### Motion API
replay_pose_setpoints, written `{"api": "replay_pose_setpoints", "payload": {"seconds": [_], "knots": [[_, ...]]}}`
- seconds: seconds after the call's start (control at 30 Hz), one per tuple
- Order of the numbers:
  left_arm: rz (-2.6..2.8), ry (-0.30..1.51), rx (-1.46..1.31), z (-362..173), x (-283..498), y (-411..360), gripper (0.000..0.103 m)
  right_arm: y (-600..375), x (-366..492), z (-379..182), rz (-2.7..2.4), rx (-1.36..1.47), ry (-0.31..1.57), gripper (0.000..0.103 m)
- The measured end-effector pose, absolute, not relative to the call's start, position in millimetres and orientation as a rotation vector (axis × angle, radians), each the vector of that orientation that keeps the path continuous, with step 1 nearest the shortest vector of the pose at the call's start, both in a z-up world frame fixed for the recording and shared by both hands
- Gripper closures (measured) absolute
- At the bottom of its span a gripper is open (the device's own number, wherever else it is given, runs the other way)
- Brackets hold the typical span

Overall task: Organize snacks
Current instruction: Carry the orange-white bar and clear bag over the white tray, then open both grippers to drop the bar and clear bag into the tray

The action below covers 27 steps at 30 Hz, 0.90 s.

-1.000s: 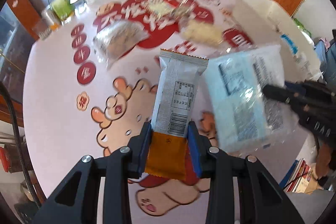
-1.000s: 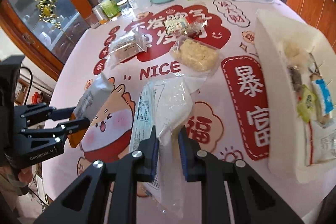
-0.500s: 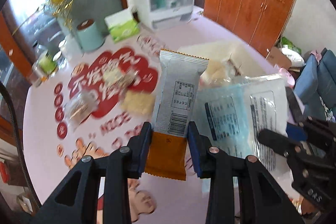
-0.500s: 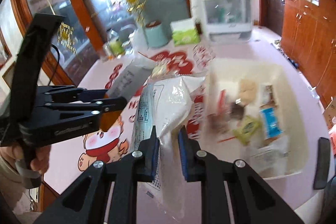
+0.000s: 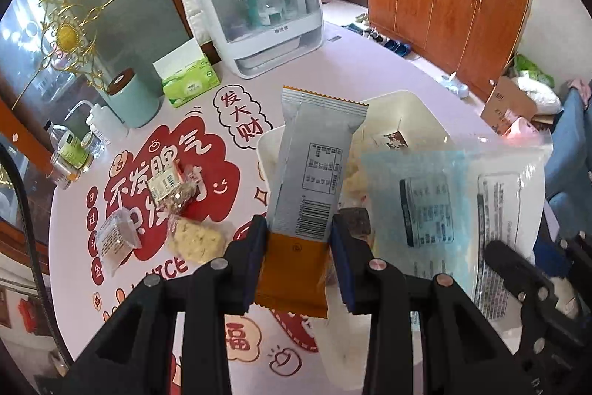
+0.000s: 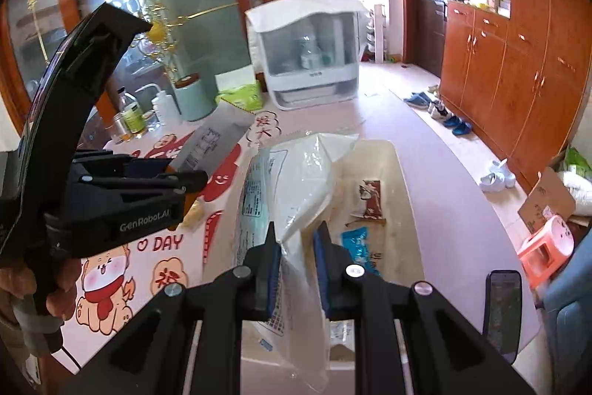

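Note:
My left gripper is shut on a silver and orange snack packet, held upright above the near end of the white bin. My right gripper is shut on a clear bag of white powder with a blue label, hanging over the same white bin. In the left wrist view that bag hangs at the right. In the right wrist view the left gripper and its packet show at the left. Several snacks lie in the bin.
Three wrapped snacks lie on the red-printed tablecloth at the left. At the table's back stand a white cabinet, a green tissue box, a teal canister and bottles. A phone lies right of the bin.
Both grippers have carried their packets to the right and upward, from over the cartoon print to above the white bin. Neither grip has changed.

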<state>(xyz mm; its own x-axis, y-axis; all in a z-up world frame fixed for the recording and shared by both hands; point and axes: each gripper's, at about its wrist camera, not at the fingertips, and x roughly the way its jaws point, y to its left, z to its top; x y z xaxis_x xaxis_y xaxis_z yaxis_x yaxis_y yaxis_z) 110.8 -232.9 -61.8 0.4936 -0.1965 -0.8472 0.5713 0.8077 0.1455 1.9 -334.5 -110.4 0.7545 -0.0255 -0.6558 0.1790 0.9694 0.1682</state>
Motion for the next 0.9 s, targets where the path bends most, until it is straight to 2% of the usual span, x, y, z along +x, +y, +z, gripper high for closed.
{"api": "replay_pose_setpoints", "payload": {"seconds": [0.2,0.3,0.37,0.43,0.53,0.9], "knots": [[-0.451,0.973,0.494,-77,125,-260,0.069,-351,13,-131,-0.094,0.249,0.746,0.085],[-0.422,0.992,0.498,-85,131,-265,0.063,-347,24,-143,-0.066,0.194,0.815,0.081],[-0.410,1.003,0.492,-88,133,-264,0.036,-346,25,-151,-0.063,0.190,0.842,0.078],[-0.383,0.987,0.497,-89,133,-260,0.023,-345,22,-154,-0.062,0.192,0.833,0.071],[-0.365,0.988,0.512,-91,134,-255,0.022,-344,16,-154,-0.081,0.185,0.813,0.055],[-0.345,1.004,0.514,-97,118,-235,0.017,-349,16,-156,-0.095,0.228,0.815,0.055]]}}
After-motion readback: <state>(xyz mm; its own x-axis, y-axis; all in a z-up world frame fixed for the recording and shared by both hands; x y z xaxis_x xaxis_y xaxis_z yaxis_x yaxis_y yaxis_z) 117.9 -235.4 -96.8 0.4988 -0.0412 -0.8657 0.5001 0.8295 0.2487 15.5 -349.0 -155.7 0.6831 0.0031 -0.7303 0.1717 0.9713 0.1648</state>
